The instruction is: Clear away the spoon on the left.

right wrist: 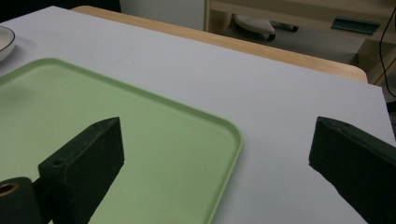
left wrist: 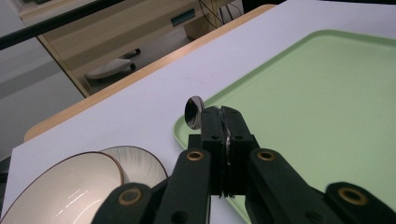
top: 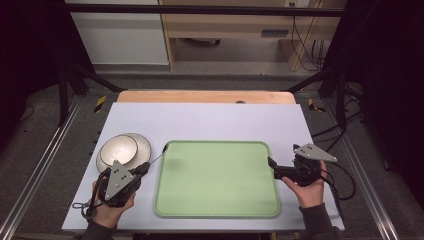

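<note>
1. The left tongs (left wrist: 223,122) are closed on a spoon (left wrist: 193,112); in the left gripper view the thin handle is pinched between the two black jaws, and the shiny round end stands out beyond the tips.
2. In the high view the left tongs (top: 144,167) are at about 8 o'clock on the counter (top: 210,117), held by the left hand (top: 107,207).
3. From them the spoon (top: 159,154) goes as a thin line toward 1 o'clock, and its far end is at the near-left corner area of the green tray (top: 217,179), over the rim.
4. The tray lies in the middle of the counter, and its green surface is bare.
5. At about 9 o'clock, just beside the left edge of the tray, a white bowl (top: 118,148) sits on a white plate (top: 142,145). Both have a dark thin rim.
6. In the left gripper view the bowl (left wrist: 70,186) and the plate (left wrist: 140,163) are at the lower left, close beside the tongs.
7. The right tongs (top: 270,165) are at about 4 o'clock, just beside the right edge of the tray, held by the right hand (top: 310,189).
8. In the right gripper view the right tongs (right wrist: 217,149) stand wide, with nothing between the jaws. One jaw is over the tray (right wrist: 140,140) and the other is over the white counter (right wrist: 280,116).
</note>
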